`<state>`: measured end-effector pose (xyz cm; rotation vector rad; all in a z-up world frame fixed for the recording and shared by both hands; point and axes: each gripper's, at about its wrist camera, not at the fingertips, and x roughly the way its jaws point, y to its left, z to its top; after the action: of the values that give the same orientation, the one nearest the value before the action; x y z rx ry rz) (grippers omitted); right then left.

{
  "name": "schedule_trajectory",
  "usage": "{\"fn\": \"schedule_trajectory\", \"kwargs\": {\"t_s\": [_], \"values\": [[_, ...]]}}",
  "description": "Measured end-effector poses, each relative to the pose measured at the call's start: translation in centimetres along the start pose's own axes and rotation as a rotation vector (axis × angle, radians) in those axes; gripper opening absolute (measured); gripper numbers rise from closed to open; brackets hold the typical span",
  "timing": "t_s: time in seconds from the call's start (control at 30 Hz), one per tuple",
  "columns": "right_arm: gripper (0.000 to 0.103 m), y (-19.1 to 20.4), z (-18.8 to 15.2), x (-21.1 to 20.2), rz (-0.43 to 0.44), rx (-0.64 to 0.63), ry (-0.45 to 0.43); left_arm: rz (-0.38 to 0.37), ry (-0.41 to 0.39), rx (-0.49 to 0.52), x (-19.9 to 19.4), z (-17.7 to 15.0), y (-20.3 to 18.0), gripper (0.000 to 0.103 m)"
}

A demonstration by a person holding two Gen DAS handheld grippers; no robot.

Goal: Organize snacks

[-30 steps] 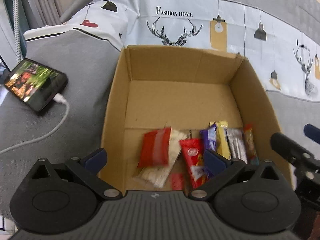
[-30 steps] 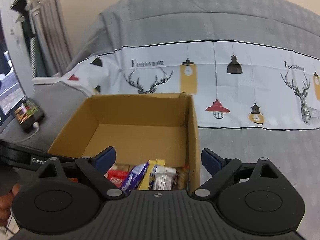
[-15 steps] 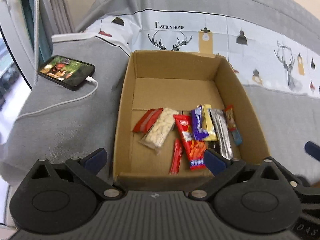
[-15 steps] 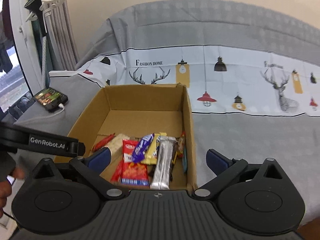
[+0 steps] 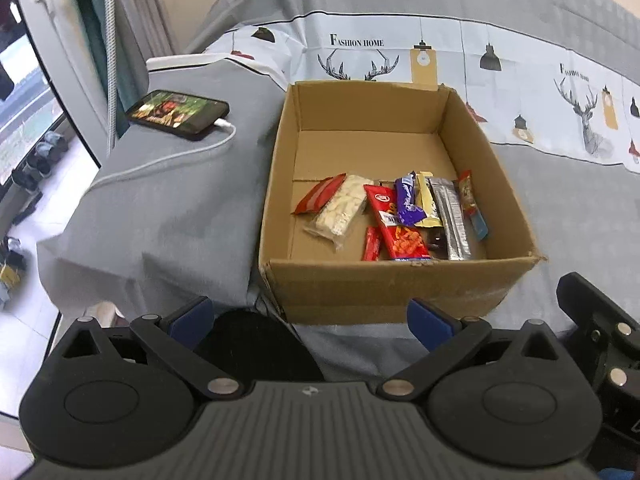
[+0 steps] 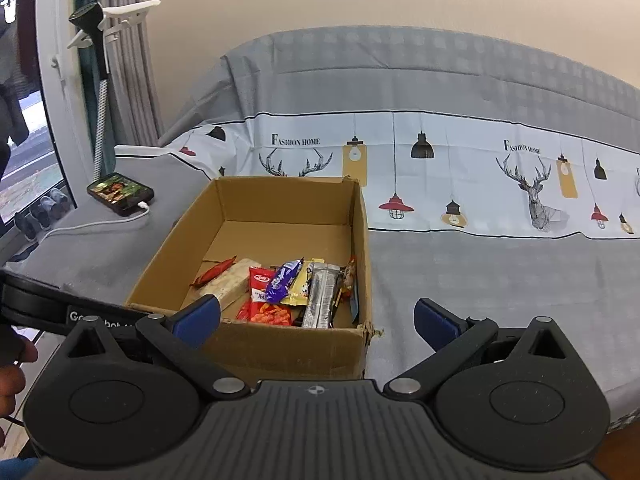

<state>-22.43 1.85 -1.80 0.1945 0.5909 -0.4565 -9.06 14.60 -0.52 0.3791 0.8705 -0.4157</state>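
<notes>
Snacks (image 5: 404,216) sit boxed (image 5: 400,292); left gripper (image 5: 310,318) and right gripper (image 6: 316,316) both spread, empty; looks finished, nothing visibly left to pick.

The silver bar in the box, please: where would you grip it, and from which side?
Probably from above, across the narrow width of the silver bar near its middle. It lies flat and lengthwise, pointing at the box's near wall, tight between the yellow packet and the orange stick, so fingers have little room.
</notes>
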Motion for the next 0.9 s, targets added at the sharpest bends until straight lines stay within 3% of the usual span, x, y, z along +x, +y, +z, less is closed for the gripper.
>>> {"fn": "schedule_trajectory", "kwargs": {"t_s": [0.3, 0.53, 0.9], "values": [[0.102, 0.4, -0.2, -1.4, -0.005, -0.019, -0.013, -0.010, -0.068, -0.045, -1.9, -1.2, 0.6, 0.103], [0.102, 0.8, -0.3, -1.8, 0.006, -0.048, -0.020, 0.028, -0.087, -0.028, -2.6, -1.3, 0.5, 0.103], [0.102, 0.8, -0.3, -2.1, 0.006, -0.046, -0.027, 0.023, -0.084, -0.021, -2.8, -1.4, 0.6, 0.103]]}}
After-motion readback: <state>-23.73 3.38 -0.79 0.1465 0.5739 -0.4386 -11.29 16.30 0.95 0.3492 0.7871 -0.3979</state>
